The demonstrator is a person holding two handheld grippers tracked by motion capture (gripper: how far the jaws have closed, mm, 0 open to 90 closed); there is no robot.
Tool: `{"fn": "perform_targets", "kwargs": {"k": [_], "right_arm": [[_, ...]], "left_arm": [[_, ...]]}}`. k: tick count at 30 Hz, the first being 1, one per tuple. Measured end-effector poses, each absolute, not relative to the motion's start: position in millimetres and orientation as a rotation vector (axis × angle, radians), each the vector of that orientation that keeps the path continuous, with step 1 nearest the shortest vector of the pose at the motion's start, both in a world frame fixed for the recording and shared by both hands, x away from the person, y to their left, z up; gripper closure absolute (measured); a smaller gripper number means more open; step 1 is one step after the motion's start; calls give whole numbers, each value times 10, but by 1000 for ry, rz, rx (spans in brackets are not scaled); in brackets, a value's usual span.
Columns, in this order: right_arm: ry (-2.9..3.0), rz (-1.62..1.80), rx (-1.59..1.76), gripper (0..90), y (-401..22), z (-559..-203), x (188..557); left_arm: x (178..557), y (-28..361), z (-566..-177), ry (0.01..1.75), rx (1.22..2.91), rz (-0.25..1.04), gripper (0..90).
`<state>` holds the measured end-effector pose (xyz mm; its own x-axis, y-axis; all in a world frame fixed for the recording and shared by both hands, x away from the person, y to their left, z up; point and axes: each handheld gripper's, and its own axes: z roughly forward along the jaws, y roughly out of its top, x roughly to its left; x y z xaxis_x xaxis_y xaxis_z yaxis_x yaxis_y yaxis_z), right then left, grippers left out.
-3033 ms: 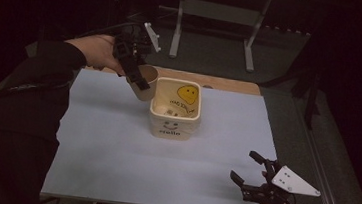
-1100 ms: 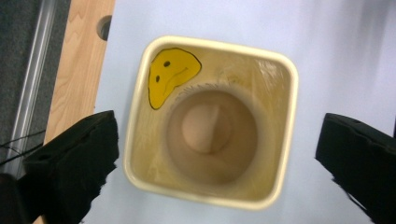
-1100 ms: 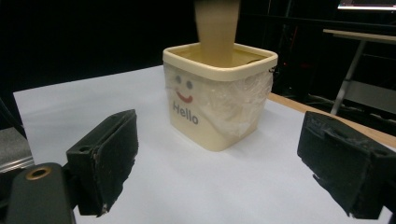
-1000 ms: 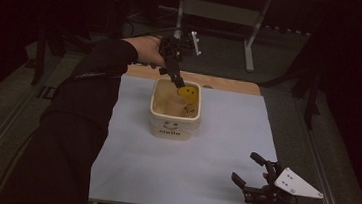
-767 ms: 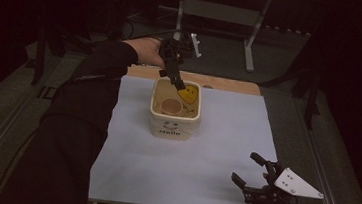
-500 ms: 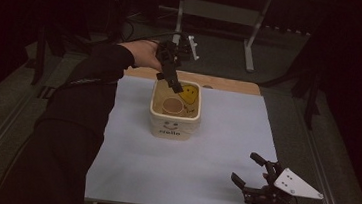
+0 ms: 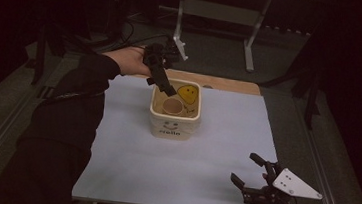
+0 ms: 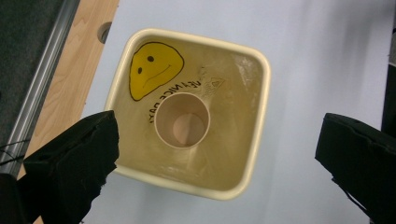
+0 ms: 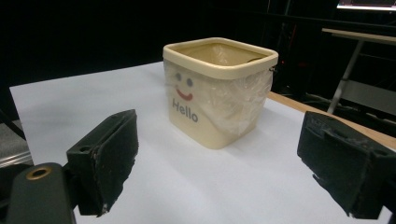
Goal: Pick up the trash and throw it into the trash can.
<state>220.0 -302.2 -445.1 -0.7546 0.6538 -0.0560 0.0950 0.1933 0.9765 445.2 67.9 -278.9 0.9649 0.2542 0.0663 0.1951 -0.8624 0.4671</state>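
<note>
Surroundings dark; overhead light falls on the white desk (image 7: 214, 150) alone. High view grainy and soft. Gripper views sharper, near jaws blurred, shadows faint

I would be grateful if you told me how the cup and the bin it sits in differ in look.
The cup has a round rim; the bin has a squarish one with rounded corners. The cup is plain tan; the bin is cream, with a yellow smiley inside and "Hello" outside. The cup is much smaller, standing within the bin. Both are upright and open-topped.
</note>
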Motion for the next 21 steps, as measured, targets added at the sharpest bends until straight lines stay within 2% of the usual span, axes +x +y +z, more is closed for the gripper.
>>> {"fn": "perform_targets", "kwargs": {"k": [11,21], "right_arm": [[2013,1595,706,124,-3019,-4460,2212],[2025,1594,701,124,-2989,-4468,2235]], "left_arm": [[4258,932,-2767,395,2588,227,6],[4057,1154,-2923,422,2566,181,6]]}}
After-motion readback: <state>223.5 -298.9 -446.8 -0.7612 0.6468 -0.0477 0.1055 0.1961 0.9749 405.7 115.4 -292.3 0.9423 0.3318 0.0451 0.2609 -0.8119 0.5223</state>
